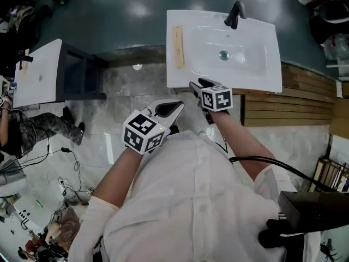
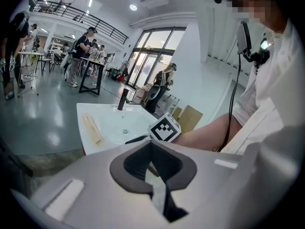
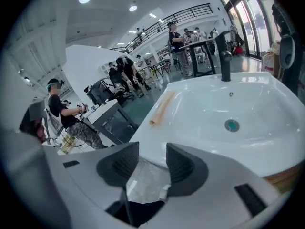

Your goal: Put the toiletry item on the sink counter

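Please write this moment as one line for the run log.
tan toiletry item: lying on sink left ledge | right claw: open, empty | left claw: shut, empty

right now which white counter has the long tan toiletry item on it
The white sink counter with the black faucet; the long tan toiletry item lies on its left ledge. The far-left white counter lacks it.

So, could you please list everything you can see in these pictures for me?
sink: one, white, top centre.
tap: one, black, sink's back rim.
drain: one, green, in basin.
toiletry item: one, tan, sink's left counter.
table: one, white, far left.
planks: several, wooden, right of sink.
seated person: one, left edge.
left gripper: white, shut, empty, below sink.
right gripper: white, open, empty, at sink's front edge.
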### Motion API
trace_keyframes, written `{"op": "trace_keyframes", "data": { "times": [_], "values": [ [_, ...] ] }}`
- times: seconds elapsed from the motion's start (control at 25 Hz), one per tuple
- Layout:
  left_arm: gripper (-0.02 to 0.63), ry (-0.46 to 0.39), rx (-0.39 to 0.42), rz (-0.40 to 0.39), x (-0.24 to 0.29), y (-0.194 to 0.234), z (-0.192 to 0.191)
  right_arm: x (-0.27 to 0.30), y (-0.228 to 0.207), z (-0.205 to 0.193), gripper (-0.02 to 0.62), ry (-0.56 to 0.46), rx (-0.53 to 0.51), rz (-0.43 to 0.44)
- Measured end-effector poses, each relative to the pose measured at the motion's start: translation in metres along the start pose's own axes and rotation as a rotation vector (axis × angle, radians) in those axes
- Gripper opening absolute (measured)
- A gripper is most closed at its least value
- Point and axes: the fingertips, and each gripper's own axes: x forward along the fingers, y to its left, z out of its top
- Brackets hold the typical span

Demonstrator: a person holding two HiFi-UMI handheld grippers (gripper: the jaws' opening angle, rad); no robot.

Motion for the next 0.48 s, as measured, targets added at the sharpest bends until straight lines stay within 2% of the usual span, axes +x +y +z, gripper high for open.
{"op": "trace_keyframes", "data": {
  "times": [0.12,0.32,0.48],
  "values": [
    [0.006,-0.013,0.005,0.011,0.005,-0.02,-0.003,-0.022,0.005,-0.017,0.163,-0.002,-0.021,0.048],
    [0.006,-0.031,-0.006,0.026,0.012,-0.056,-0.016,-0.078,0.001,-0.049,0.027,-0.007,-0.045,0.047],
    [0.006,-0.044,-0.016,0.043,0.025,-0.094,-0.027,-0.129,-0.002,-0.078,0.008,0.002,-0.087,0.08]
  ]
}}
